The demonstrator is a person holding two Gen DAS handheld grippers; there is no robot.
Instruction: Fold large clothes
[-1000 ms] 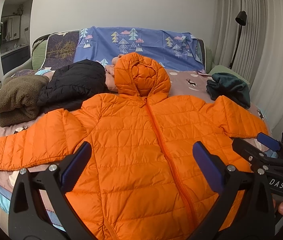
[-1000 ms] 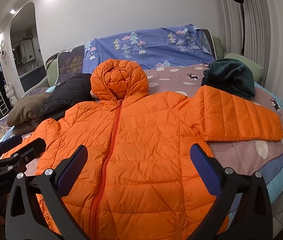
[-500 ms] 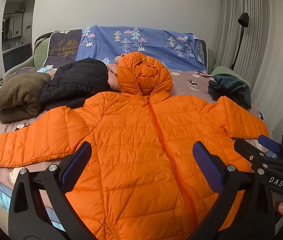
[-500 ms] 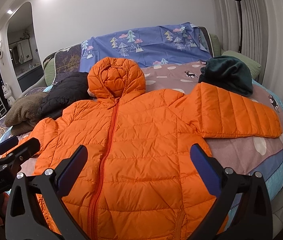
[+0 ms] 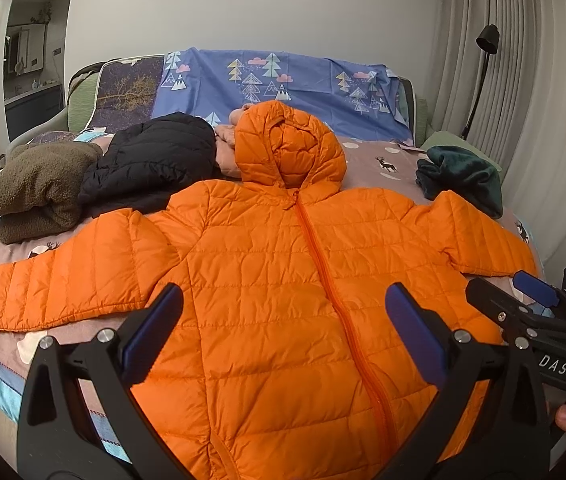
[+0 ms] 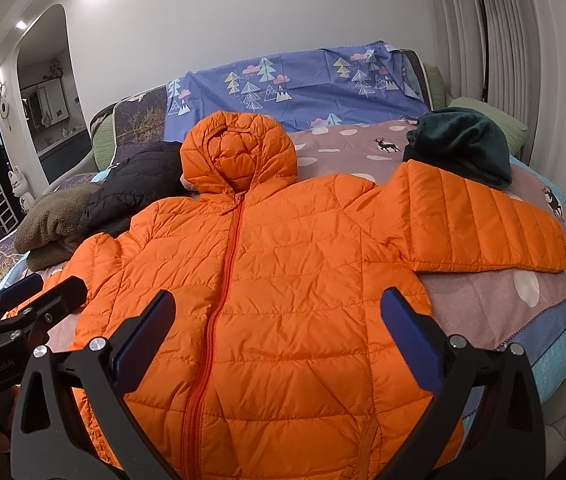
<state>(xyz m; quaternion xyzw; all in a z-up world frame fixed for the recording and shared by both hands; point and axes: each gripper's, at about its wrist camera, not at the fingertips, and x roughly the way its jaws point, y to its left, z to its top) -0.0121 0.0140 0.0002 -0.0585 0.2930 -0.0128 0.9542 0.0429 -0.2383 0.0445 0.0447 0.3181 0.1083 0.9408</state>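
Note:
An orange hooded puffer jacket [image 5: 283,280] [image 6: 283,264] lies flat on the bed, front up, zipped, with both sleeves spread out to the sides and the hood toward the headboard. My left gripper [image 5: 283,332] hovers over the jacket's lower left half, open, nothing between its blue pads. My right gripper [image 6: 275,336] hovers over the lower right half, also open and empty. Each gripper shows at the edge of the other's view: the right gripper [image 5: 531,300] at the right edge, the left gripper [image 6: 39,300] at the left edge.
A black puffer jacket [image 5: 151,164] and a folded brown fleece [image 5: 39,188] lie on the bed's far left. A dark green garment [image 6: 463,148] sits by the jacket's right sleeve. The bed sheet [image 6: 503,308] ends at the near right. A floor lamp [image 5: 483,60] and curtains stand at right.
Both views have shifted slightly, so the jacket sits a little lower and further in frame. The jacket itself has not moved and both grippers stay open.

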